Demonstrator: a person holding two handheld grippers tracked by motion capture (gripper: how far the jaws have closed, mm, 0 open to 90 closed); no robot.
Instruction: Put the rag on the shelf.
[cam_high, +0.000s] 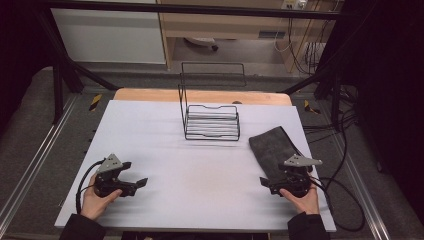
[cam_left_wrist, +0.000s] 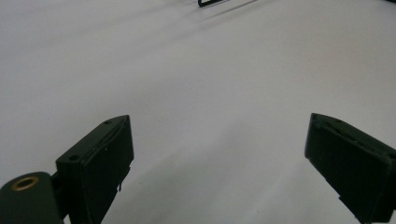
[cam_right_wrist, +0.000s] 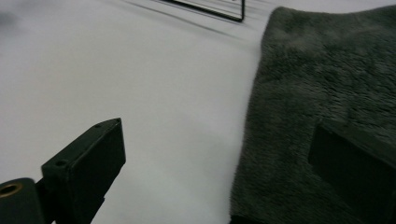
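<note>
sleeves (cam_high: 82, 227): dark | hand-held grippers (cam_high: 134, 174): black, grey three-cornered top plates, black cables

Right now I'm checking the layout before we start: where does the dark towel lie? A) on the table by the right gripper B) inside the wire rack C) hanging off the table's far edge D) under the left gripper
A: the towel lies flat on the table beside the open right gripper, apart from the wire rack.

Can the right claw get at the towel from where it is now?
Probably yes. The right claw is open beside the towel, one jaw already over the towel's edge, and nothing lies between them.
</note>
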